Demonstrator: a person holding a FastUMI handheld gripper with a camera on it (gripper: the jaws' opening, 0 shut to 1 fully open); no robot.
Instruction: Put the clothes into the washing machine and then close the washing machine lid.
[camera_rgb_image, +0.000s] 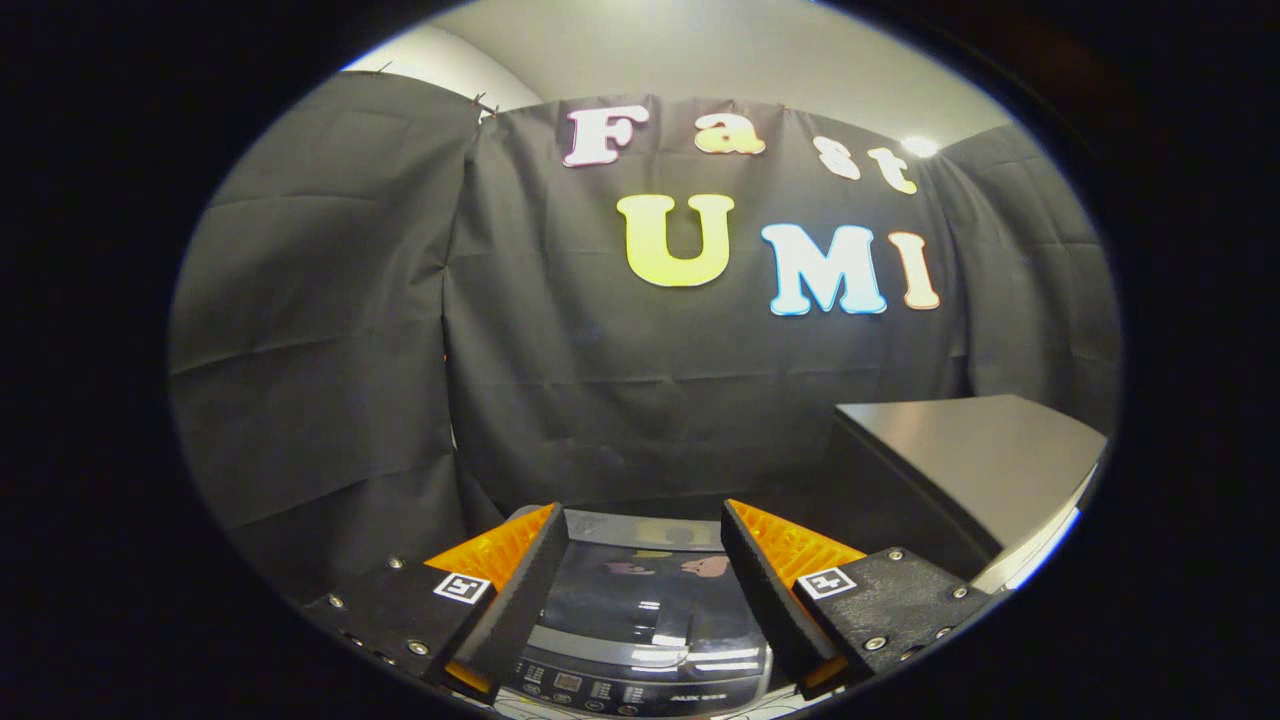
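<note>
Fingers (640, 530) spread empty above the closed washing machine (640, 610).

I'm in a recording booth, not a home: black cloth walls (330, 330) hang around a washing machine (640, 620) and a dark cabinet (970, 450).

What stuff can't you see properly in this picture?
- Washer, gripper view: the open gripper fingers cover its sides; whatever is under the shut glossy lid is hidden.
- Control panel: buttons too small to tell apart.
- Grey box on the right: cut off at the edge.
</note>
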